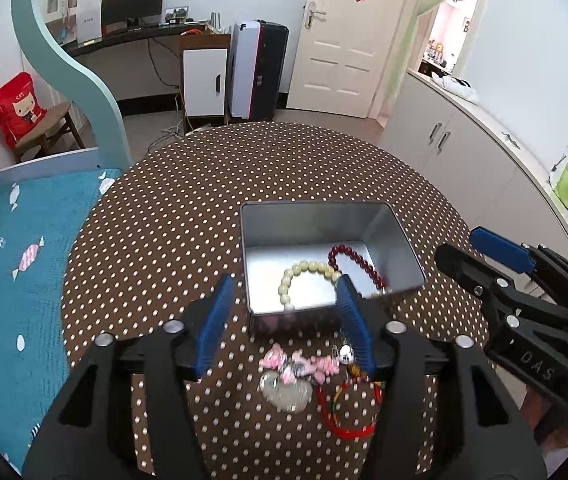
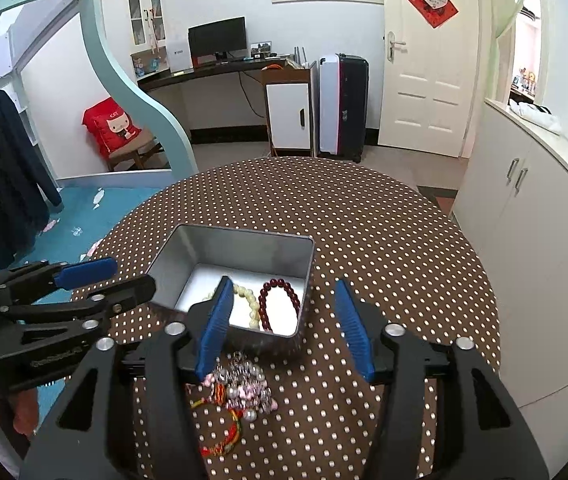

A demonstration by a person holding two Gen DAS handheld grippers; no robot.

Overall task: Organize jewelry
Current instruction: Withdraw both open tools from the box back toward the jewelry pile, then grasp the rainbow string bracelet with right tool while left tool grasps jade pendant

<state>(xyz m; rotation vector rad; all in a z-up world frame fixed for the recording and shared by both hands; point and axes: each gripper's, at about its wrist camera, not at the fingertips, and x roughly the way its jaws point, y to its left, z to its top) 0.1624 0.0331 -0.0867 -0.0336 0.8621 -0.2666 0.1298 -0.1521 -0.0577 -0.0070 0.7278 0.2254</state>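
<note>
left gripper point(image 1: 284, 320) wide open, nothing held, hovering over loose pile point(image 1: 308, 376) of pink charms, clear pendant & red cord on dotted table point(image 1: 188, 200), just in front of tin point(image 1: 324, 220). cream bracelet point(image 1: 304, 276) & dark red bracelet point(image 1: 356, 264) already inside. right gripper point(image 2: 284, 328) also wide open, empty. risk: cords look tangled, so a grab may drag extra pcs or nudge the tin.

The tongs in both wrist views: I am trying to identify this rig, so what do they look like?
Both look alike. The left tongs and right tongs have black angular plastic frames with triangular cut-outs, round silver bolt heads at the joints, and two ribbed blue finger pads. The right tongs' body carries raised letters reading DAS in the left wrist view. No cables show; a bare hand holds the left one.
</note>
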